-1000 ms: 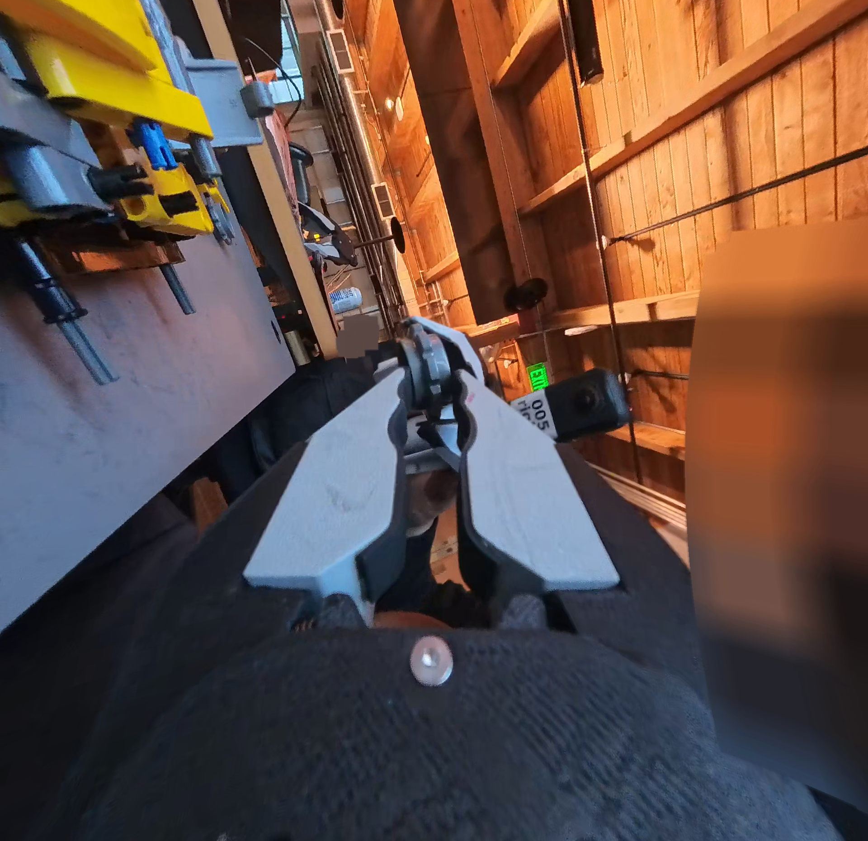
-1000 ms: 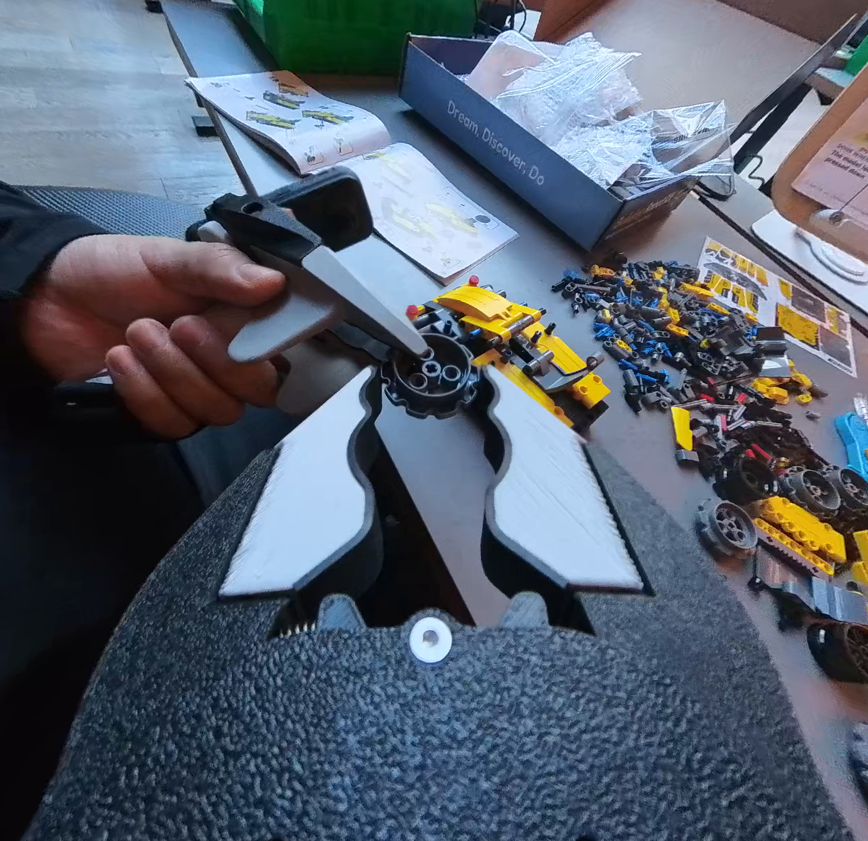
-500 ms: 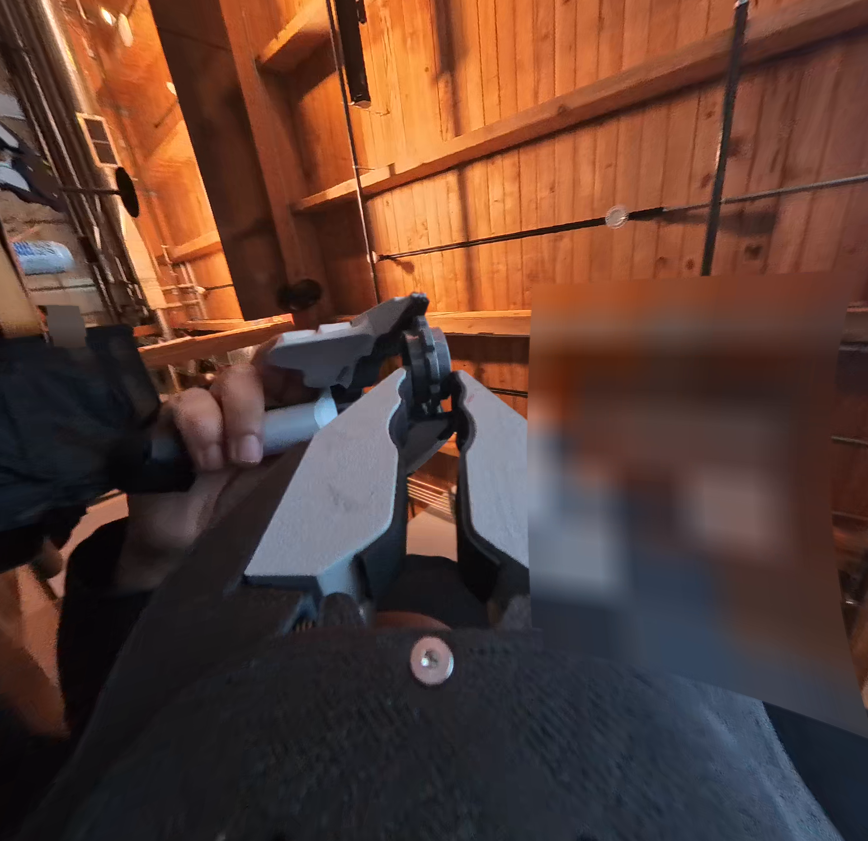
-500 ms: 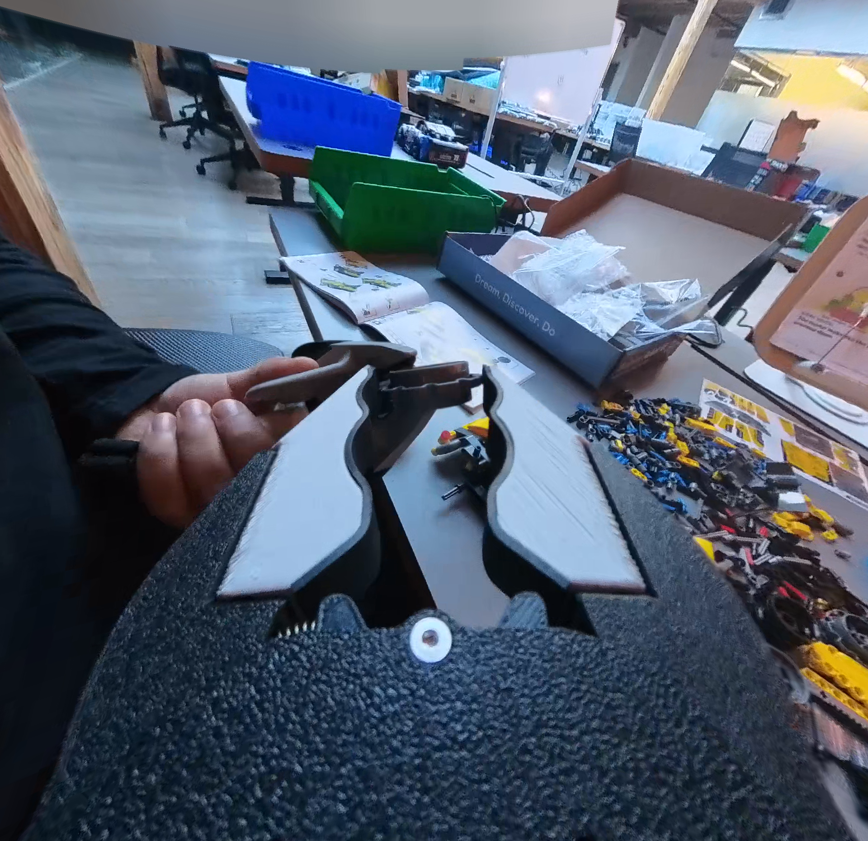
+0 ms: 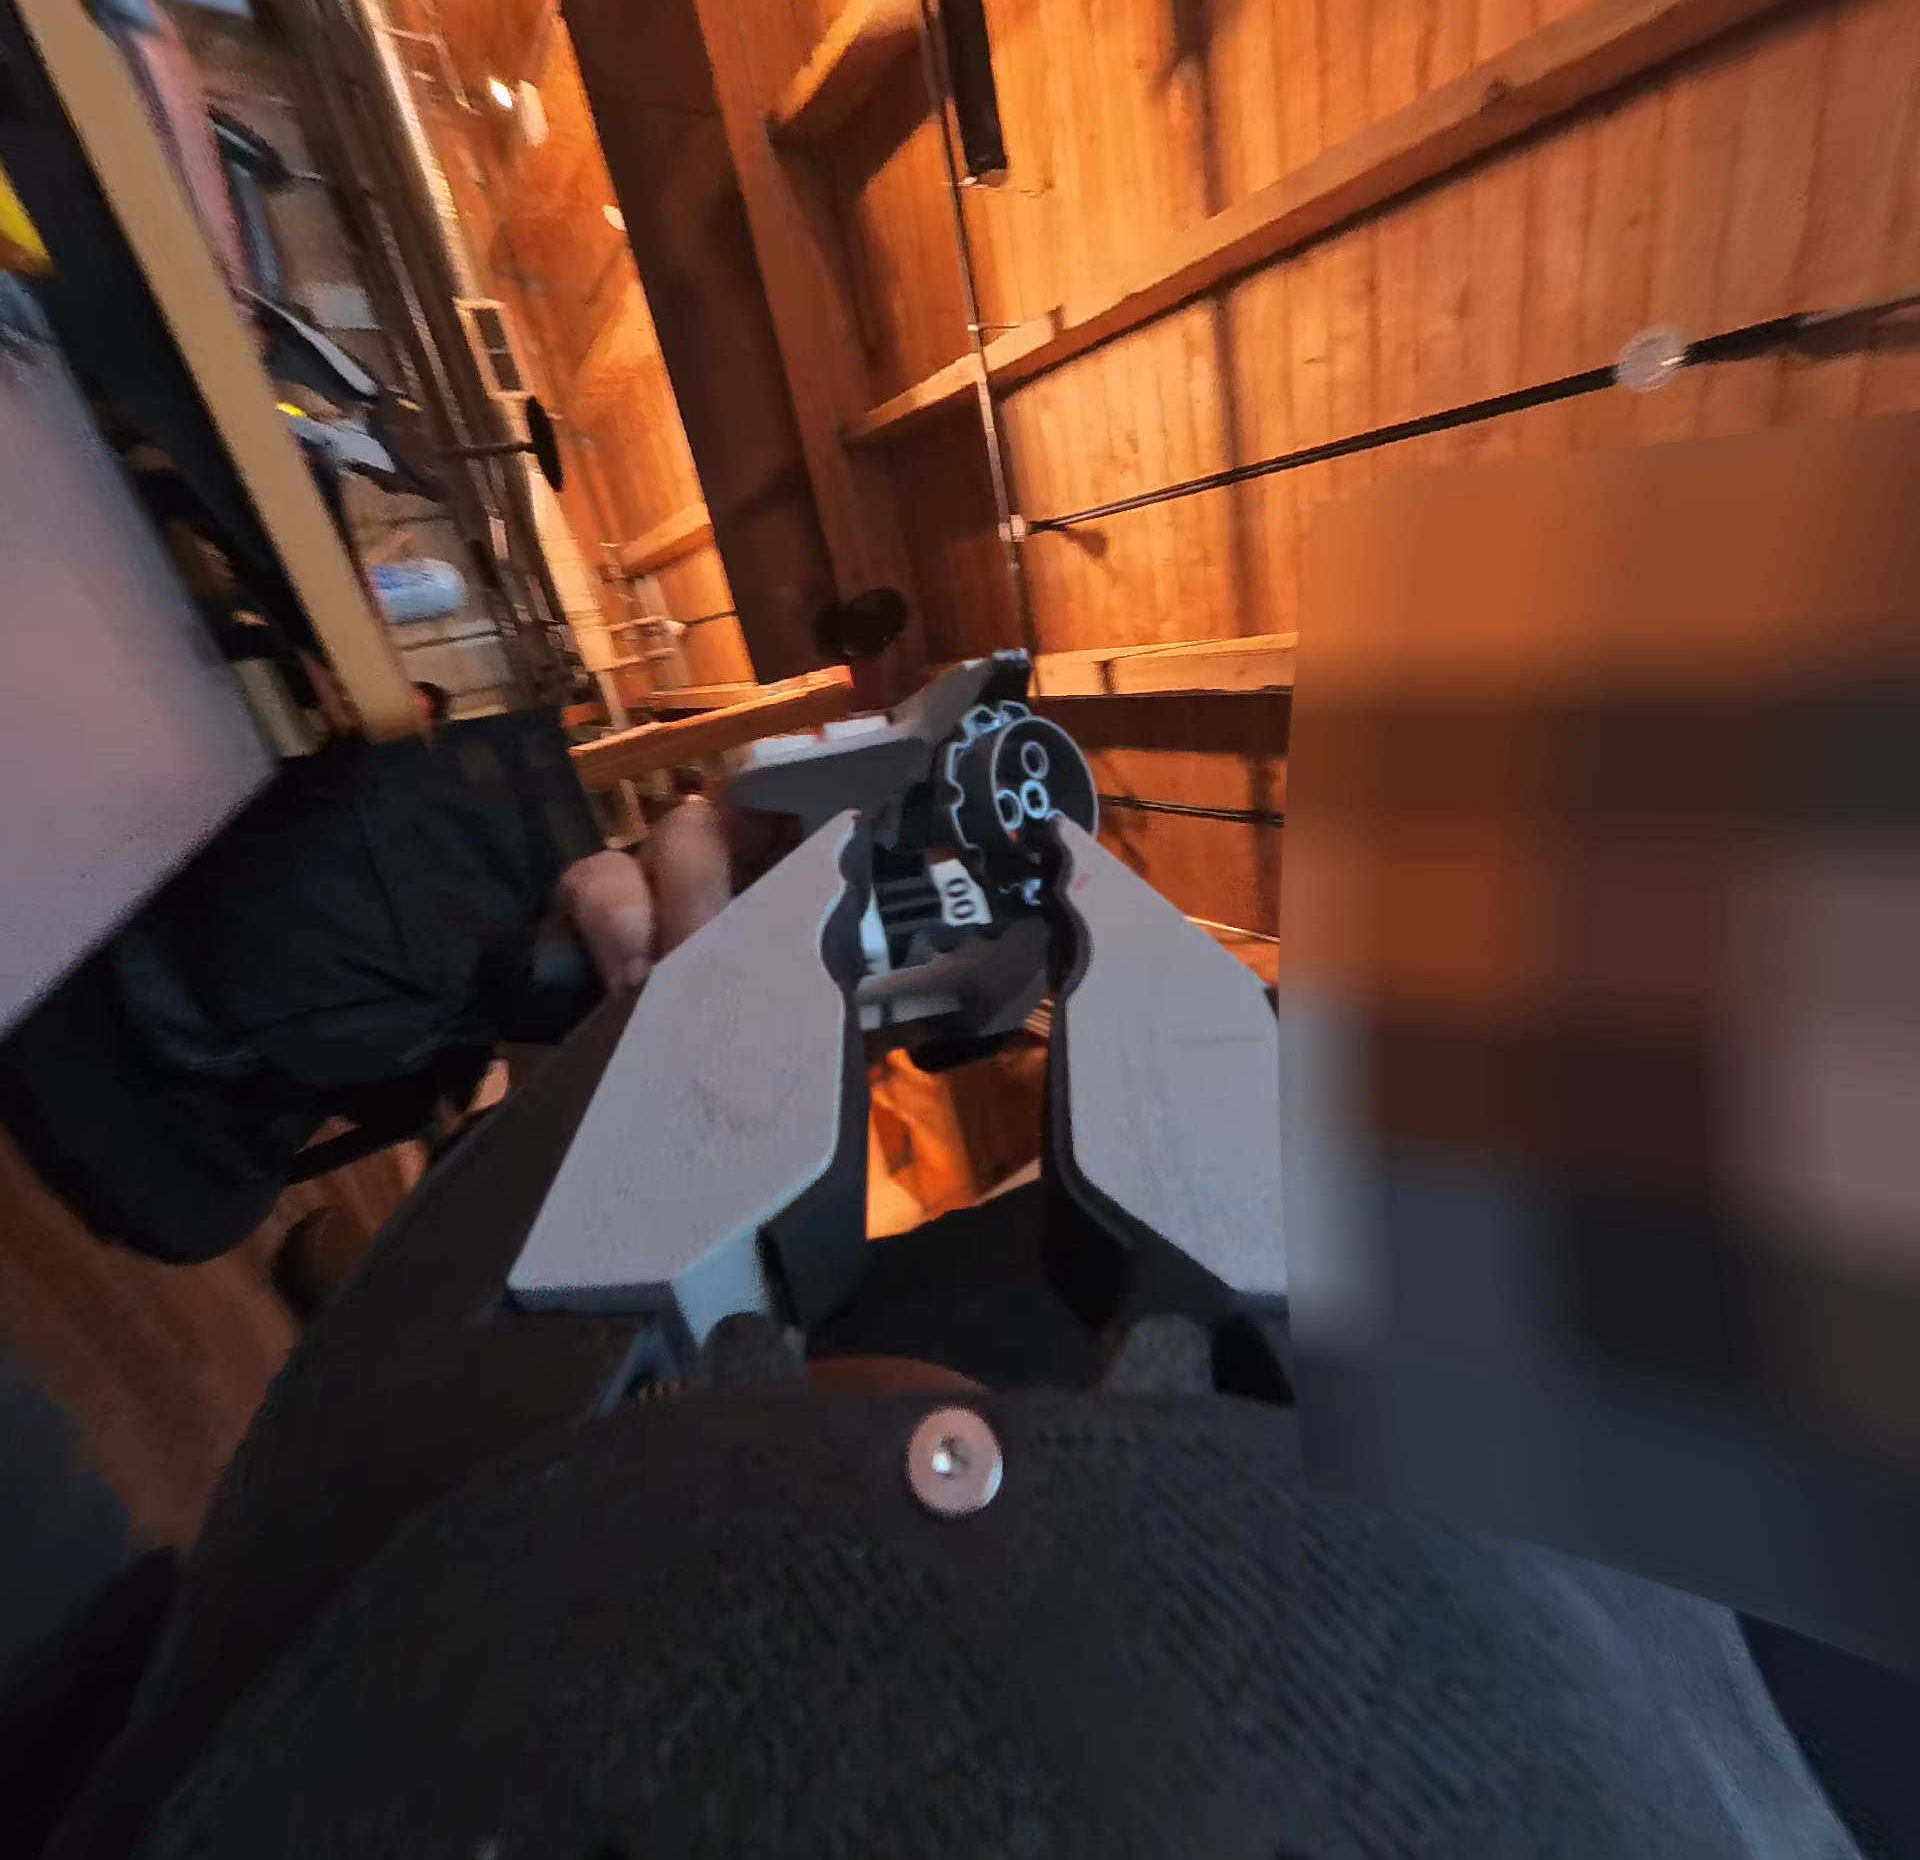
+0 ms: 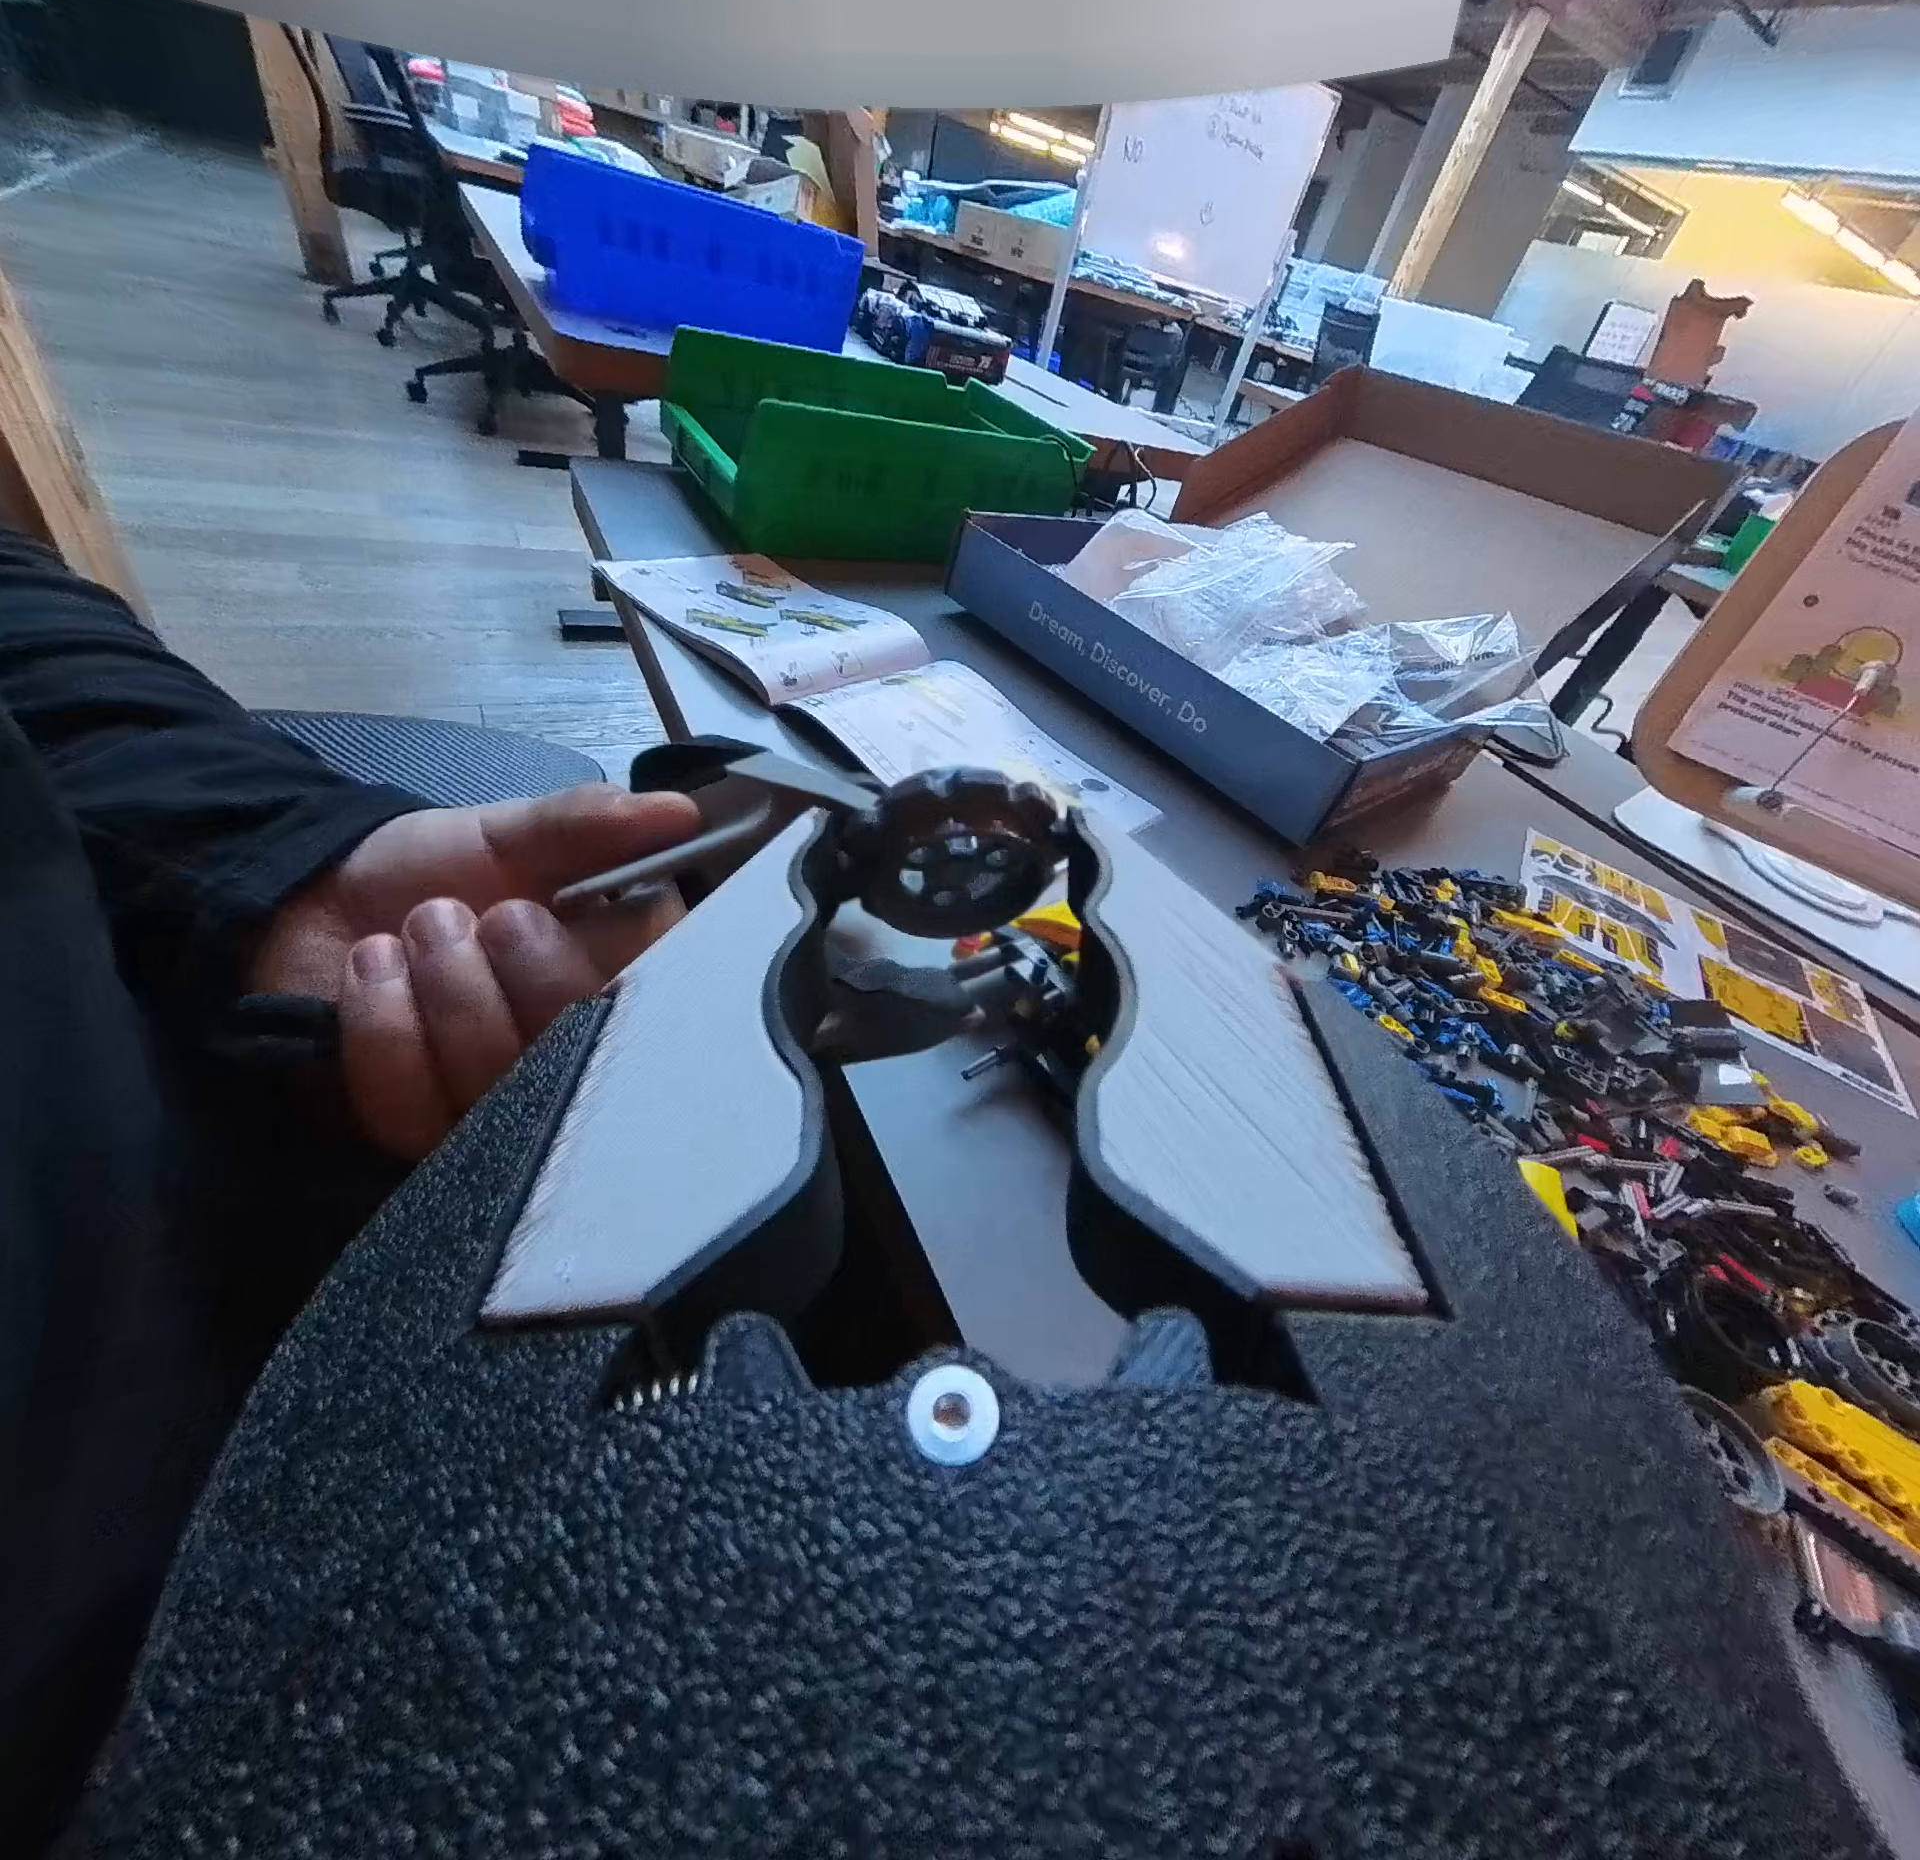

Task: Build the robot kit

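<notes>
A black toy wheel (image 6: pixel 954 863) with a treaded tyre is held in the air above the table. My right gripper (image 6: pixel 951 846) is shut on it, with its fingertips on either side of the tread. My left gripper (image 6: pixel 821 813) comes in from the left, held by a hand (image 6: pixel 468 906). Its fingers stand apart at the wheel's side. In the left wrist view the wheel (image 5: pixel 1023 782) shows its holed face just past my open left gripper (image 5: pixel 956 839). The right gripper's finger (image 5: pixel 831 771) lies behind it.
On the dark table (image 6: pixel 987 1187), a partly built yellow model (image 6: pixel 1039 943) lies under the wheel. A pile of loose parts (image 6: pixel 1558 1000) is at the right. Farther back are an open booklet (image 6: pixel 810 647), a box of plastic bags (image 6: pixel 1195 667) and a green bin (image 6: pixel 862 460).
Both grippers have lifted from the table with the wheel and turned. The left gripper's fingers have spread wider than before. The wheel now sits between the right gripper's tips.
</notes>
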### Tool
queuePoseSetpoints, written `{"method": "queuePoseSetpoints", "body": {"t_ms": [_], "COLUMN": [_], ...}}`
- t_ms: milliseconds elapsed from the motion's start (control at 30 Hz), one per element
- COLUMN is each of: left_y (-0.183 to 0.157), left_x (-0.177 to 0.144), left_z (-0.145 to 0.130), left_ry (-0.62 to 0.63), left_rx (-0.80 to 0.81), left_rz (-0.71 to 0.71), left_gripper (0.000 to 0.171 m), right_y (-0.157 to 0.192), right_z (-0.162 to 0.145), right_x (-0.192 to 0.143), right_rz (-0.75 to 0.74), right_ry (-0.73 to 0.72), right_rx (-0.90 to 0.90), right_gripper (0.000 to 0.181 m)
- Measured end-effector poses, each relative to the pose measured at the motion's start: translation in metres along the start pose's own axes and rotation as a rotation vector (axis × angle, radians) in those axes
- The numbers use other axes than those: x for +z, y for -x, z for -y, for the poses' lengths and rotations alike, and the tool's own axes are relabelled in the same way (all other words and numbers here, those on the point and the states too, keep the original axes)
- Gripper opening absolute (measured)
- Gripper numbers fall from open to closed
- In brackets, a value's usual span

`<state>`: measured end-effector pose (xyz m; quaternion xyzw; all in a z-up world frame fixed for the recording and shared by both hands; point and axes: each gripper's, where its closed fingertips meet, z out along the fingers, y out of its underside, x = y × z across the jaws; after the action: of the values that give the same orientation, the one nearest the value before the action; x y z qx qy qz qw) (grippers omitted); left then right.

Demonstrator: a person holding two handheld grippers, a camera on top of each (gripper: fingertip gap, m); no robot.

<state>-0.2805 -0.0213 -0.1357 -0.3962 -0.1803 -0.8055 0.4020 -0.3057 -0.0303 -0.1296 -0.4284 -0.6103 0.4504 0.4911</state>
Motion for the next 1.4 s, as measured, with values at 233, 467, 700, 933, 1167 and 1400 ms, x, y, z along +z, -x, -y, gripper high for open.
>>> {"method": "queuePoseSetpoints", "body": {"t_ms": [233,467,700,933,1167,1400], "left_y": [0.021,0.028,0.060,0.054,0.061,0.076], "left_x": [-0.014,-0.020,-0.028,-0.042,-0.062,-0.074], "left_z": [0.015,0.016,-0.009,0.024,0.024,0.010], "left_ry": [0.007,0.059,0.468,0.542,0.563,0.607], "left_rx": [0.144,0.207,0.958,1.377,1.403,1.416], "left_rz": [0.177,0.235,0.639,0.865,0.943,0.947], "left_gripper": [0.031,0.036,0.054,0.053,0.049,0.043], "right_y": [-0.017,-0.036,-0.081,-0.086,-0.094,-0.082], "right_z": [-0.023,-0.046,-0.085,-0.111,-0.125,-0.129], "right_x": [0.000,-0.001,-0.035,-0.055,-0.070,-0.059], "right_rz": [-0.026,-0.044,-0.196,-0.233,-0.248,-0.206], "right_ry": [0.048,0.067,0.145,0.183,0.173,0.182], "right_rx": [0.074,0.194,0.344,0.388,0.462,0.427], "right_gripper": [0.043,0.043,0.043,0.043,0.043,0.043]}}
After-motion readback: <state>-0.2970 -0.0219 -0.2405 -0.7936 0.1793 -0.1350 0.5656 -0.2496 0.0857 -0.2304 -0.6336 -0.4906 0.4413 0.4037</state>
